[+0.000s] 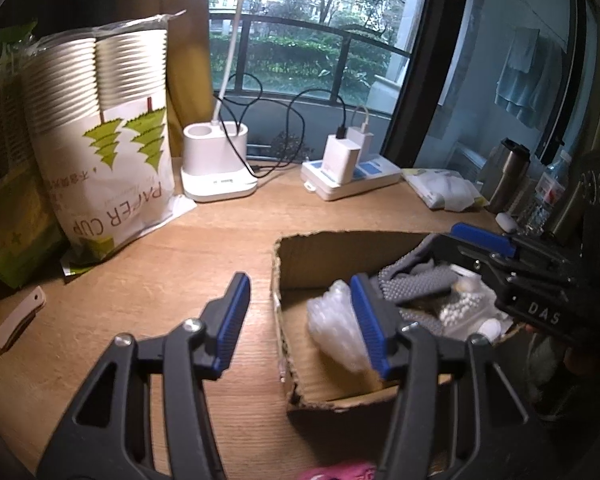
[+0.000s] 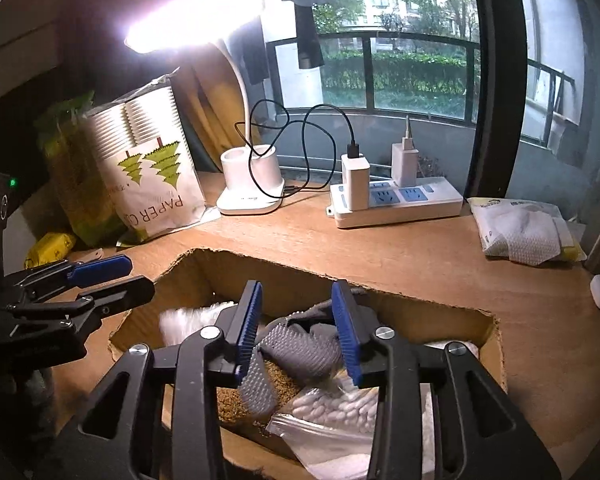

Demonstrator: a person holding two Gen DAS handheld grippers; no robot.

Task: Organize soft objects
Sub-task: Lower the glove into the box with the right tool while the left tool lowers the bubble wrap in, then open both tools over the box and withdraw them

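The grey knitted glove with a dotted rubber palm [image 2: 300, 350] lies limp in the torn brown cardboard box [image 2: 440, 312] on the wooden tabletop [image 2: 420, 252]. My right hand-held gripper [image 2: 296, 332] straddles it, jaws part-open, not pressing; my left hand-held gripper [image 1: 300, 324] is half-open, empty. Judged light, floppy, grippy: pinch a bunched fold.

My bench [image 2: 400, 256] is pale wood; on it sit a torn cardboard box [image 2: 452, 304] near me, a white lamp base [image 2: 250, 188], a power strip [image 2: 396, 204] beside it, a paper-cup pack [image 2: 152, 160] at the left, a mask packet [image 2: 520, 232] at the right.
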